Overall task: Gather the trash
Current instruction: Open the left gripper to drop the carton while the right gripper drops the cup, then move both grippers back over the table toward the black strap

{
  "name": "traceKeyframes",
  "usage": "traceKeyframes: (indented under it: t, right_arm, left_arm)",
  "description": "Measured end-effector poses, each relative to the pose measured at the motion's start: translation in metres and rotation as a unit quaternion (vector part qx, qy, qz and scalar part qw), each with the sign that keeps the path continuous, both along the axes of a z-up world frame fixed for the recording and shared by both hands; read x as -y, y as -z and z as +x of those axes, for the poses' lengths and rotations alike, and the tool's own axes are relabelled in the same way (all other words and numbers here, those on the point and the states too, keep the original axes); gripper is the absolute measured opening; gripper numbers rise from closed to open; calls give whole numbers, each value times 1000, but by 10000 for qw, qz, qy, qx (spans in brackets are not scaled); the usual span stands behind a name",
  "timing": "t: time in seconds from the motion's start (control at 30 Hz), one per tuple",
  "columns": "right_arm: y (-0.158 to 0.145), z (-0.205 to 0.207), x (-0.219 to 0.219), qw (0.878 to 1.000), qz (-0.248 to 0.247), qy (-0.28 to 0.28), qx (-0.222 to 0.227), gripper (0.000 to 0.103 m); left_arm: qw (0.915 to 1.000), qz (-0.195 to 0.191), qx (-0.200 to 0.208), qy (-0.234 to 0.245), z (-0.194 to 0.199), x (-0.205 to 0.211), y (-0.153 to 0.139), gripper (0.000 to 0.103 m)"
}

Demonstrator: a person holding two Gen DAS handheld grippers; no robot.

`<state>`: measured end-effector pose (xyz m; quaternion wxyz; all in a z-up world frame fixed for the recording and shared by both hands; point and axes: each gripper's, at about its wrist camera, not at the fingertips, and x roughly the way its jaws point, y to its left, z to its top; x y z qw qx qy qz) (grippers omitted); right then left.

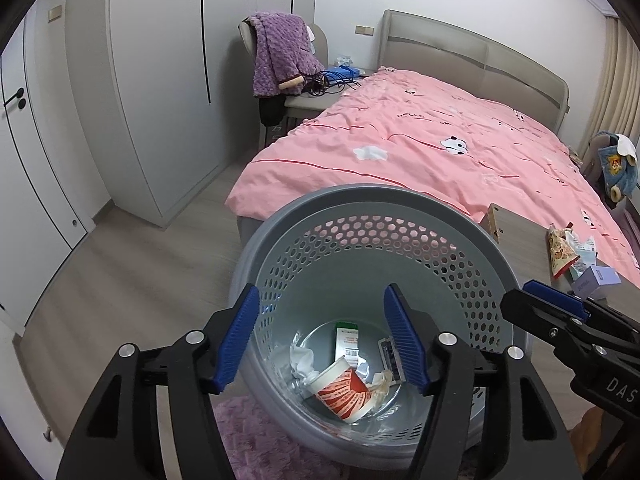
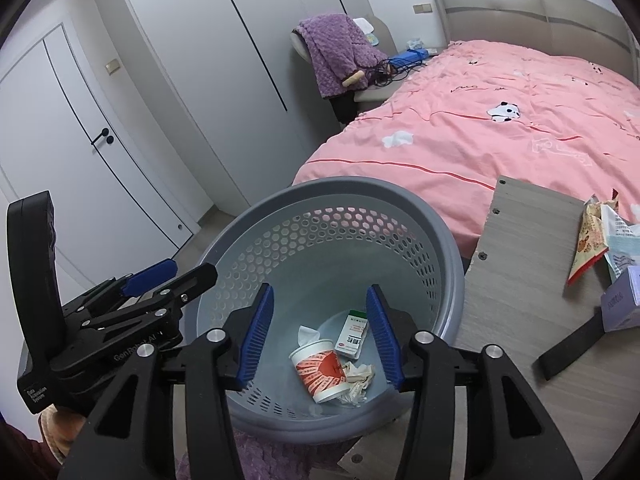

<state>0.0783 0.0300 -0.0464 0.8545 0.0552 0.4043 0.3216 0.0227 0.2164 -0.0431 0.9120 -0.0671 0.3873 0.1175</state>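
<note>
**Both grippers hang over the trash bin**

The left gripper (image 1: 324,336) has its fingers apart with nothing between them. The right gripper (image 2: 320,334) is the same, fingers apart and empty. Below the fingers sits the grey bin (image 2: 400,200). At its bottom, past the fingertips, lie a paper cup (image 2: 322,372), a small box (image 2: 352,334) and crumpled tissue (image 2: 308,334). To the right of the right fingers, a snack bag (image 2: 588,240) lies on the table (image 2: 520,264).

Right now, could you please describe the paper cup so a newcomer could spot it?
Find the grey basket at the foot of the pink bed. At its bottom, the cup lies on its side among white tissues; only it has red-orange rays.
</note>
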Motion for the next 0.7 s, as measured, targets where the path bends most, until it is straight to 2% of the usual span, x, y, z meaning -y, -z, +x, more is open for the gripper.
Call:
traceKeyframes:
  t: [0.1, 0.33, 0.7]
  right_arm:
    - [0, -2, 4, 10000, -12, 41, 1, 50]
    - [-4, -10, 22, 9996, -3, 270, 69, 59]
    - [-13, -26, 76, 9957, -55, 909, 178, 67]
  left_arm:
    - [10000, 53, 20, -15, -3, 1, -2, 66]
    - [9999, 74, 24, 69, -4, 10, -6, 68]
    - [9986, 20, 84, 527, -1, 48, -13, 69]
